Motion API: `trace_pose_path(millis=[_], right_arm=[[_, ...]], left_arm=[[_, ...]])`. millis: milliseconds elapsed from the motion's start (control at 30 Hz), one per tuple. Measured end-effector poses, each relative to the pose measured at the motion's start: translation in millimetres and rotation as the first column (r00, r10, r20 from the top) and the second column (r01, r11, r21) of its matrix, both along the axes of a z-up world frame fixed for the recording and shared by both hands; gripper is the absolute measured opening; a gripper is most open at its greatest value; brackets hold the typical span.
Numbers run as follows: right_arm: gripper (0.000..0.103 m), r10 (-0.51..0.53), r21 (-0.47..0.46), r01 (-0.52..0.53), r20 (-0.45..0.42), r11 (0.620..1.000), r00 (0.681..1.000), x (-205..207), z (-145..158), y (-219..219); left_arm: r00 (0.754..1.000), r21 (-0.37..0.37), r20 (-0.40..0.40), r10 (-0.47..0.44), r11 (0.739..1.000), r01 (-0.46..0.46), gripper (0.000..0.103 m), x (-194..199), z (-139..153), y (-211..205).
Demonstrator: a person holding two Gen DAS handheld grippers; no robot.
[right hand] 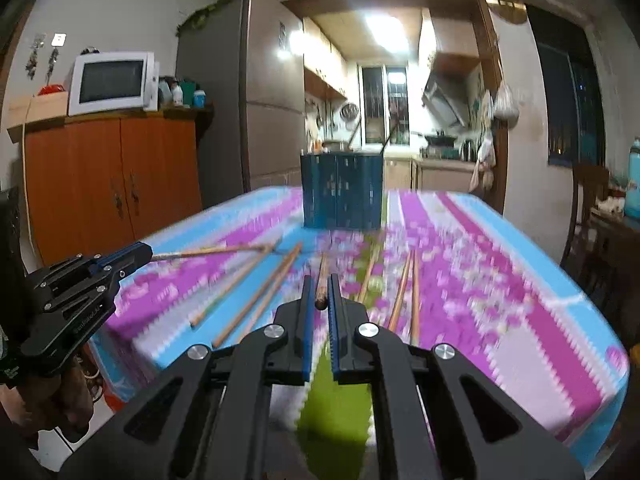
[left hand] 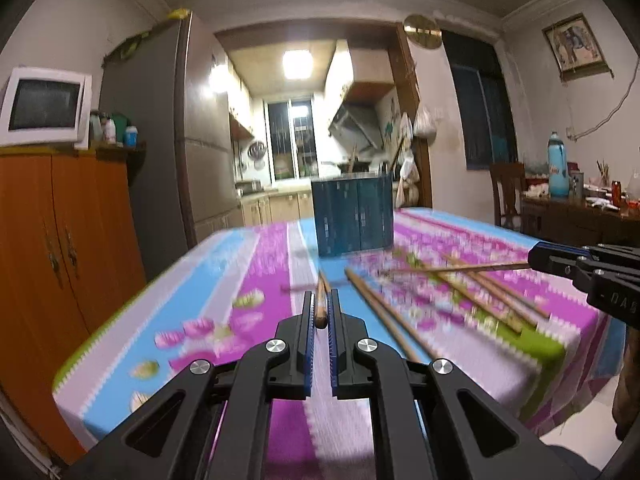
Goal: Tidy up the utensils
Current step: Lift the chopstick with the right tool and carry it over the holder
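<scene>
My left gripper (left hand: 321,300) is shut on the thick end of a brown wooden chopstick (left hand: 321,304) that points ahead over the table. In the right wrist view the left gripper (right hand: 145,255) comes in from the left with its chopstick (right hand: 208,252) held above the cloth. My right gripper (right hand: 320,285) is shut on another chopstick (right hand: 321,280). From the left wrist view the right gripper (left hand: 534,258) holds that stick (left hand: 460,268) clear of the table. Several loose chopsticks (right hand: 260,292) lie on the cloth. A dark blue utensil holder (left hand: 352,216) stands at the far middle.
The table (right hand: 520,280) wears a pink, blue and green patterned cloth. To the left stand an orange cabinet (right hand: 112,184) with a white microwave (right hand: 112,82) and a grey fridge (right hand: 248,92). A wooden chair (left hand: 508,192) and a cluttered side table (left hand: 580,216) are at the right.
</scene>
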State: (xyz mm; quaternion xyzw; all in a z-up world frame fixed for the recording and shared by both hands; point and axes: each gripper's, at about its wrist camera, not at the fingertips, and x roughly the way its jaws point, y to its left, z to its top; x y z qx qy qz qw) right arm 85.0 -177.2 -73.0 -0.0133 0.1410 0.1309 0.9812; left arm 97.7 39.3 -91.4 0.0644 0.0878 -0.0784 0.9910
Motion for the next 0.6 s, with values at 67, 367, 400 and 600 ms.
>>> trace_pose_path(millis=[67, 367, 400, 600], right_arm=[[0.005, 0.007, -0.007, -0.007, 0.031, 1.0, 0.999, 1.6, 13.8, -0.8], [0.005, 0.048, -0.047, -0.044, 0.101, 0.998, 0.994, 35.7, 71.4, -5.3], [0.005, 0.051, -0.053, -0.046, 0.103, 0.998, 0.993, 41.8, 76.7, -5.5], [0.005, 0.07, -0.051, -0.067, 0.064, 0.996, 0.995, 83.0, 103.8, -7.4]], left_arm=[[1.0, 0.003, 0.03, -0.004, 1.0, 0.004, 0.007, 0.7, 11.0, -2.3], [0.989, 0.02, 0.144, -0.012, 1.0, 0.009, 0.007, 21.1, 56.0, -14.7], [0.989, 0.022, 0.15, -0.012, 1.0, 0.009, 0.007, 25.0, 59.0, -15.6], [0.989, 0.02, 0.143, -0.025, 1.0, 0.022, 0.007, 59.0, 84.4, -16.4]])
